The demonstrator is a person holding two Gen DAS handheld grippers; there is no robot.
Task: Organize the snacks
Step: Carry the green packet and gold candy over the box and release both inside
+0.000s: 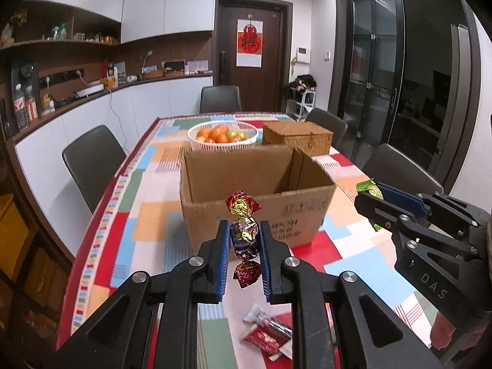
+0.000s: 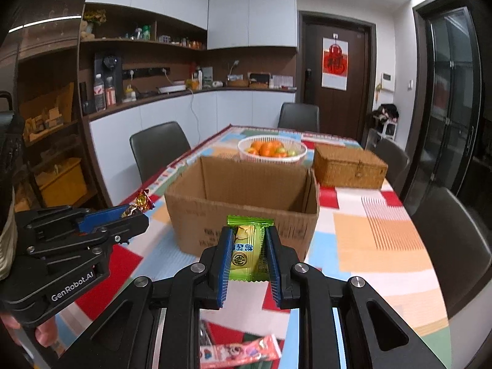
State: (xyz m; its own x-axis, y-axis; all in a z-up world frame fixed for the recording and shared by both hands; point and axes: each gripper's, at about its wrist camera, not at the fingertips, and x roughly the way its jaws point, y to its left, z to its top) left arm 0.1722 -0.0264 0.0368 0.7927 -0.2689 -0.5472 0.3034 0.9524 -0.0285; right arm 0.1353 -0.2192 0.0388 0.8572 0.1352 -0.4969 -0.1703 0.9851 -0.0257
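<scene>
Foil-wrapped candy (image 1: 244, 236) was clamped upright between the closed fingers of the left gripper (image 1: 245, 230), just short of the open cardboard box (image 1: 258, 203) on the patterned tablecloth (image 1: 147, 230). A green snack packet (image 2: 247, 247) was pinched by the right gripper (image 2: 247, 240), likewise held before the box, while more wrapped snacks (image 1: 269, 335) were left lying on the cloth below.

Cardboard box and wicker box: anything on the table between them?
Nothing. In the right wrist view a bare strip of tablecloth separates the cardboard box from the wicker box; the fruit basket sits behind, off that line.
</scene>
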